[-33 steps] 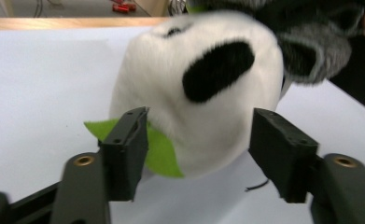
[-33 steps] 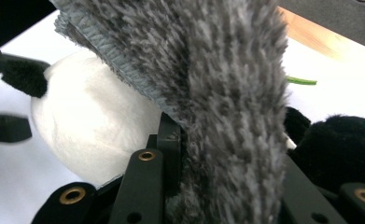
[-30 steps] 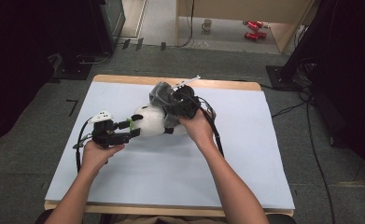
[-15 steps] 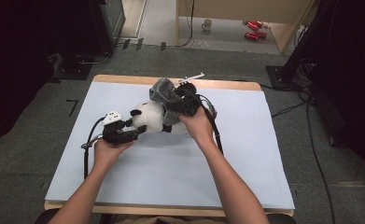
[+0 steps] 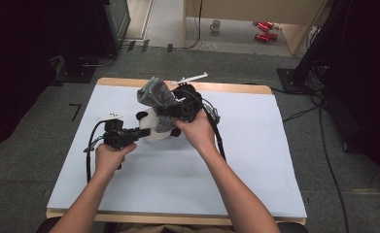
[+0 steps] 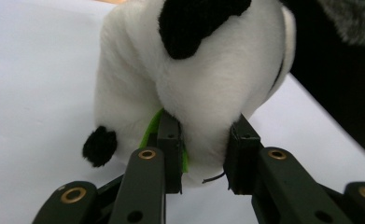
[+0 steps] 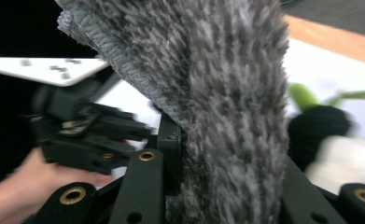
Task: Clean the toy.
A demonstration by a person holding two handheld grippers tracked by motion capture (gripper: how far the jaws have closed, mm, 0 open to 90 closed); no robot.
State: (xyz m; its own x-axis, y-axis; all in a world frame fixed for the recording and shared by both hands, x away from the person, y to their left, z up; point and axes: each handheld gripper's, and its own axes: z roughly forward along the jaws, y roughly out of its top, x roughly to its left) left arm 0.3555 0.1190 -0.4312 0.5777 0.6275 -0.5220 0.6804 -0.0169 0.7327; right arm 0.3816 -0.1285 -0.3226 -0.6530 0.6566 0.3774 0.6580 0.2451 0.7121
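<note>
The left gripper (image 6: 203, 154) is seen clamped on the white plush panda toy with black ears and limbs (image 6: 194, 79); its jaws have just been closing, and a fold of the white plush is pinched between them, with a strip of green at the inner face of the 9 o'clock jaw. In the high view this left gripper (image 5: 141, 133) is held at 9 o'clock of the toy (image 5: 153, 127), which lies near the middle of the white table sheet (image 5: 255, 165). The right gripper (image 7: 217, 163) is closed on a grey, shaggy, ribbed-edged cloth (image 7: 208, 84), which stands up between its jaws. In the high view the right gripper (image 5: 164, 110) is held at 1 o'clock of the toy, and the cloth (image 5: 154, 92) rises from it towards 12 o'clock, near the far wooden edge of the table (image 5: 236, 88).
</note>
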